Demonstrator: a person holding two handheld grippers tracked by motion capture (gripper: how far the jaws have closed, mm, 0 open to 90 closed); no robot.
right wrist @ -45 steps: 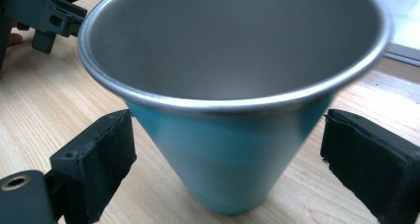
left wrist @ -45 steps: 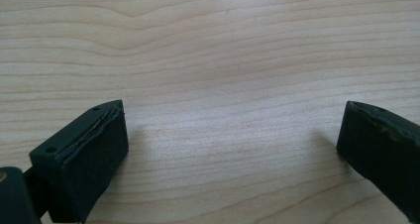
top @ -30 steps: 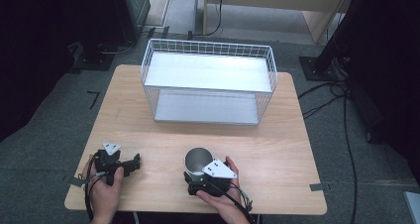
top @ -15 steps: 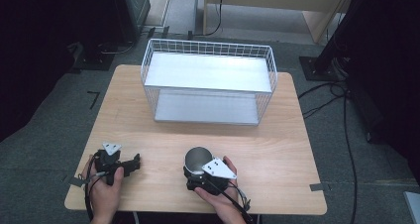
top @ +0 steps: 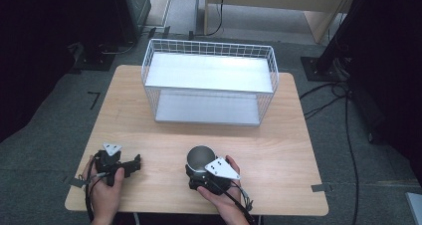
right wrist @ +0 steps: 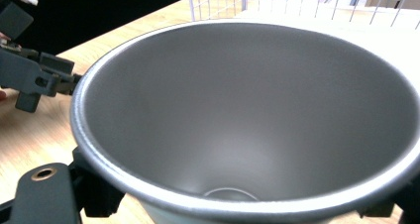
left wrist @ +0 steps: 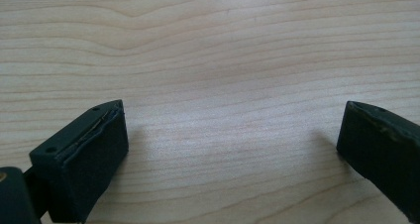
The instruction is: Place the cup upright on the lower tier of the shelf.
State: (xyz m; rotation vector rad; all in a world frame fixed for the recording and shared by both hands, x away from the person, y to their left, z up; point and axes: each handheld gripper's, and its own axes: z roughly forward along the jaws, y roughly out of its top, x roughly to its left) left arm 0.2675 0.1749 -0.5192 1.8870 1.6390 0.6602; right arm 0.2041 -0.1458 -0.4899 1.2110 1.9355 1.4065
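Observation:
A grey metal cup point(top: 200, 157) stands upright on the wooden table point(top: 278, 145), near the front edge at the middle. My right gripper point(top: 198, 172) reaches it from the near side, jaws on either flank of the cup's lower wall, shut on it. In the right gripper view the cup point(right wrist: 247, 110) shows an empty, matte inside, and my right gripper point(right wrist: 242, 201) sits under its rim. My left gripper point(top: 135, 164) rests at the front left, pointing right, open. In its own view my left gripper point(left wrist: 233, 130) has bare wood between the wide jaws.
A white wire basket shelf with two levels point(top: 209, 73) stands at the back middle of the table. My left gripper point(right wrist: 39, 75) lies off to the cup's left. Cables trail on the floor to the right of the table.

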